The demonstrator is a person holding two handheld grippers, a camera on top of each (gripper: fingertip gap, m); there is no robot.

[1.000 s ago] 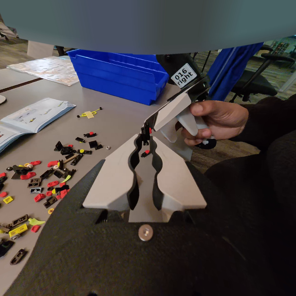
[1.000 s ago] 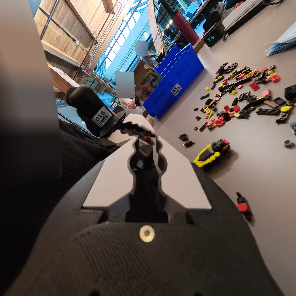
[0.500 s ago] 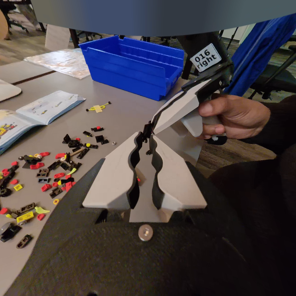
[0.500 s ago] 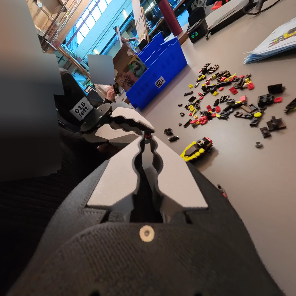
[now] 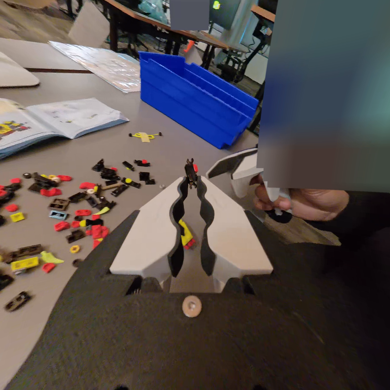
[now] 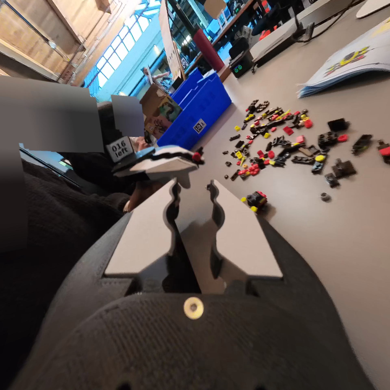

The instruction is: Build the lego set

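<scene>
I count one blue bin point(image 5: 196, 99), one open booklet point(image 5: 61, 118), one small built car point(image 6: 256, 200), and many loose bricks point(image 5: 84, 200).

Loose bricks point(image 5: 88, 202) lie scattered on the worktop point(image 5: 168, 147); a booklet point(image 5: 63, 118) lies behind them, a bin point(image 5: 194, 101) right of it, and a small model point(image 6: 256, 199) right of the right claw point(image 6: 193, 186).

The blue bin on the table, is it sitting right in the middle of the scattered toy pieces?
No. The blue bin stands apart on the grey table, beyond the scattered pieces.
</scene>
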